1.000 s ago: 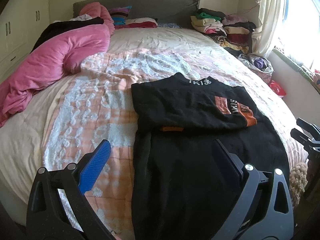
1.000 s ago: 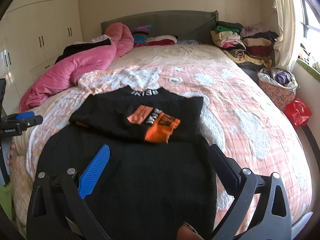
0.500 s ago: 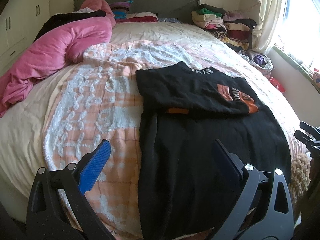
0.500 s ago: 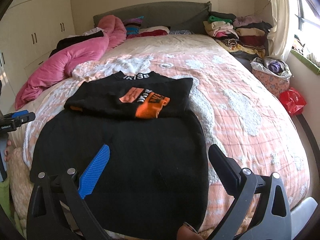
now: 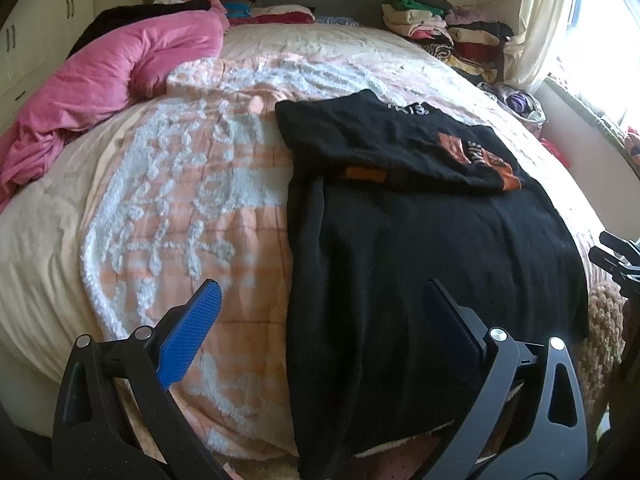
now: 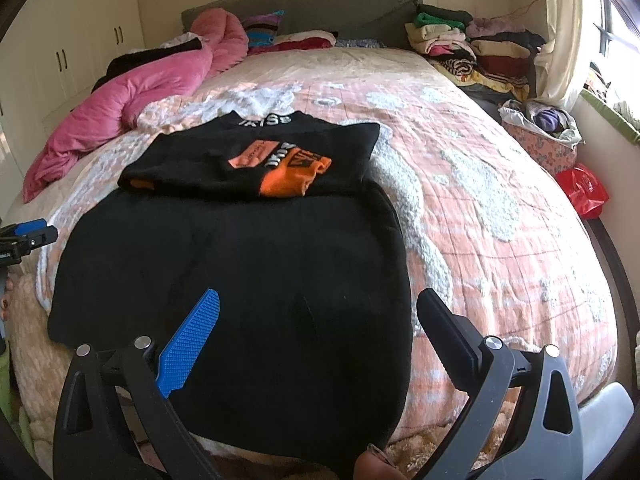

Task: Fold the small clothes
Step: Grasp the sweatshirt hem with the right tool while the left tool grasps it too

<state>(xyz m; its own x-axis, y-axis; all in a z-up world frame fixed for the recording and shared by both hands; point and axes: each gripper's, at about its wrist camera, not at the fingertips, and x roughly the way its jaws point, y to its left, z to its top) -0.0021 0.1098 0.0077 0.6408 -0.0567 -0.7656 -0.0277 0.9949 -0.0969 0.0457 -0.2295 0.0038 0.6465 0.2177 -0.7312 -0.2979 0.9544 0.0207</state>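
Note:
A black sweater (image 5: 420,248) (image 6: 240,280) with orange patches lies on the bed, its top part folded down over the body and its hem hanging over the near edge. My left gripper (image 5: 320,296) hovers open above the sweater's left hem side, holding nothing. My right gripper (image 6: 318,304) hovers open above the hem's right side, also holding nothing. Each gripper shows at the other view's edge: the right gripper (image 5: 618,256) at far right, the left gripper (image 6: 24,234) at far left.
A pink duvet (image 5: 104,76) (image 6: 132,100) is bunched at the bed's far left. Stacked folded clothes (image 5: 448,36) (image 6: 476,48) sit at the far right by the headboard. A patterned basket (image 6: 548,140) and red bag (image 6: 584,192) stand on the floor right of the bed.
Both grippers have drawn back toward the foot of the bed and lowered, so the sweater's hem edge now shows. Both stayed open; the sweater has not moved.

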